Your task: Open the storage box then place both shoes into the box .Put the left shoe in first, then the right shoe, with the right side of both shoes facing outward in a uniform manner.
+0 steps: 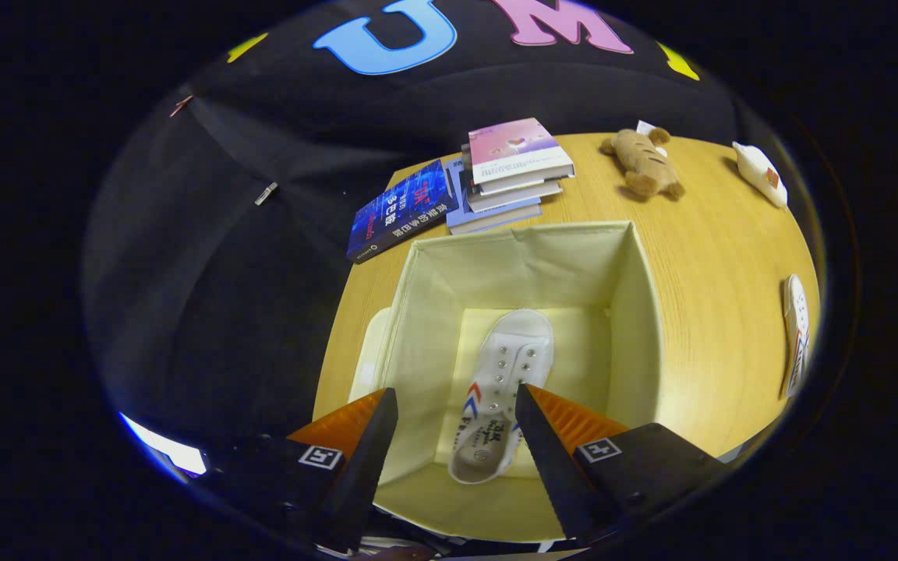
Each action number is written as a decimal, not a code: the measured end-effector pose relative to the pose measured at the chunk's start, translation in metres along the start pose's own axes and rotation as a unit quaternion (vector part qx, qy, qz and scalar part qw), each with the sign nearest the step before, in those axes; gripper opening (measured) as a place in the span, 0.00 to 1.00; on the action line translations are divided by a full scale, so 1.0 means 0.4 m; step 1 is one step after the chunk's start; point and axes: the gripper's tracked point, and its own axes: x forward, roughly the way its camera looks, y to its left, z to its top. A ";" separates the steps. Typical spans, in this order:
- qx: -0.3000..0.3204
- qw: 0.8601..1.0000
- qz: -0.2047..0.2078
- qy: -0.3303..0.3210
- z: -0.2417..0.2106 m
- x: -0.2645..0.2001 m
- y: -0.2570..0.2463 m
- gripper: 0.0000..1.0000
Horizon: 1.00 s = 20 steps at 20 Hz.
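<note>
Gripper (457,405): fingers spread wide, holding nothing, poised above the open storage box (636,312). White shoe (503,389): lying on the box floor, seen between the fingers. Second white shoe (796,331): on the wooden table (714,257), well right of the box. Beyond the box: stacked books (507,175), blue book (402,210), plush toy (644,164).

Gripper view: fisheye camera riding on the gripper (457,405), set above the open storage box (636,312) and tilted steeply down into it, close to its near rim. Spread fingers enter at 6 o'clock; the table (722,265) recedes toward the books (507,167) at 12 o'clock.
</note>
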 end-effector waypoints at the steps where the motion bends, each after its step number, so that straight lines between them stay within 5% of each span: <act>1: -0.016 1.000 0.000 -0.010 0.007 -0.023 -0.009 0.94; 2: -0.031 0.999 0.001 -0.023 0.020 -0.050 -0.020 0.99; 10: -0.106 0.990 -0.030 -0.090 0.083 -0.250 -0.269 0.99; 20: -0.108 0.981 -0.106 -0.118 0.113 -0.432 -0.717 0.99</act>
